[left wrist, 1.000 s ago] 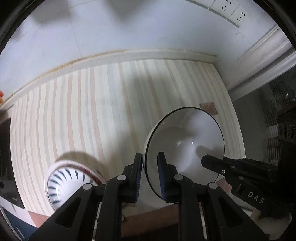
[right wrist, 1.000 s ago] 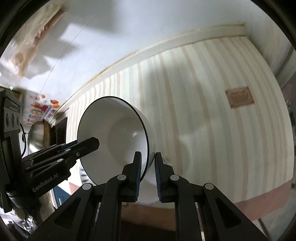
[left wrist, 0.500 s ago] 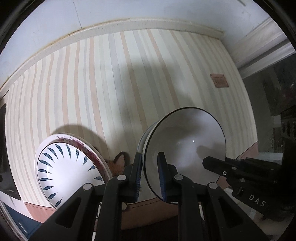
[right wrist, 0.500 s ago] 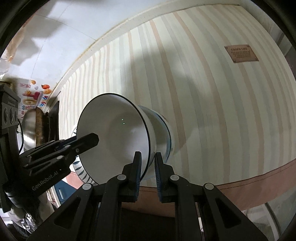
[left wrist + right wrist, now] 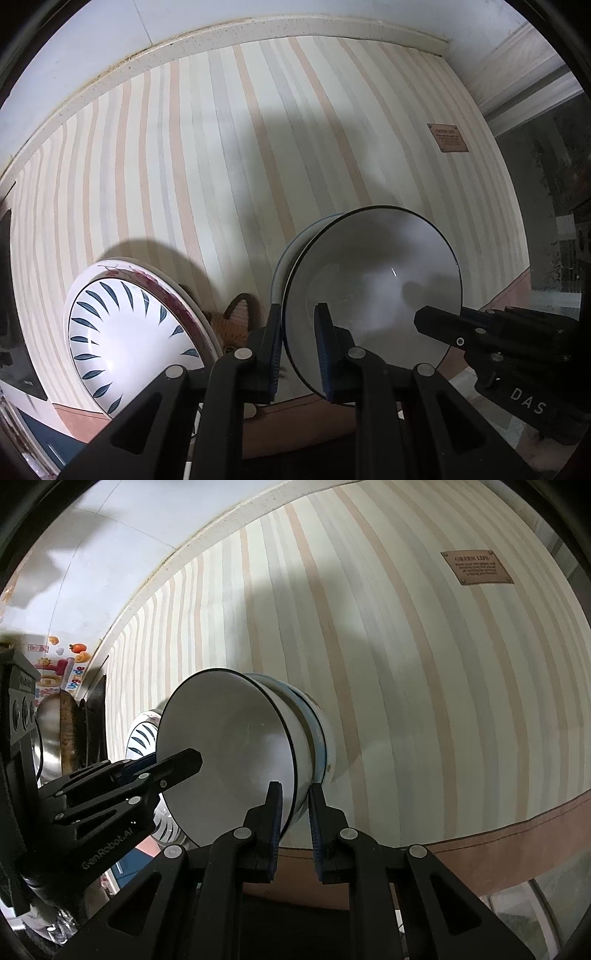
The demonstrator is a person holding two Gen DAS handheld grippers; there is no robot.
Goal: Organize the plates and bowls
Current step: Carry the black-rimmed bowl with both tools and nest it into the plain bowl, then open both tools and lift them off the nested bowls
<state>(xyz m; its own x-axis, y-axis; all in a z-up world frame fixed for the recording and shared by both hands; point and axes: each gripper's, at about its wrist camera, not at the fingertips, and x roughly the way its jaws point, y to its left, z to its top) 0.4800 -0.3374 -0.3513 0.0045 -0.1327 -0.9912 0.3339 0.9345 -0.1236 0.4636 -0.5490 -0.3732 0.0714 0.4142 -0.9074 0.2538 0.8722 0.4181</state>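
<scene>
A white bowl with a thin black rim [image 5: 373, 291] [image 5: 229, 753] is held by both grippers on opposite sides of its rim. It sits nested in a blue-rimmed bowl [image 5: 317, 734] [image 5: 291, 247] on the striped tablecloth [image 5: 221, 155]. My left gripper [image 5: 298, 347] is shut on the near rim. My right gripper [image 5: 295, 823] is shut on the other side of the rim. Each gripper shows in the other's view, the right [image 5: 480, 339] and the left [image 5: 147, 771]. A white plate with blue leaf marks [image 5: 129, 339] [image 5: 142, 734] lies left of the bowls.
The leaf plate rests on a red-patterned plate [image 5: 162, 280]. A fox-print item [image 5: 229, 325] lies between plates and bowls. A brown label [image 5: 476, 566] is on the cloth at the far right. A metal pot [image 5: 48, 731] and dark objects stand at the left. A wall [image 5: 258, 22] borders the table.
Both grippers have lowered the black-rimmed bowl down onto the blue-rimmed bowl. The leaf plate has come further into the left wrist view.
</scene>
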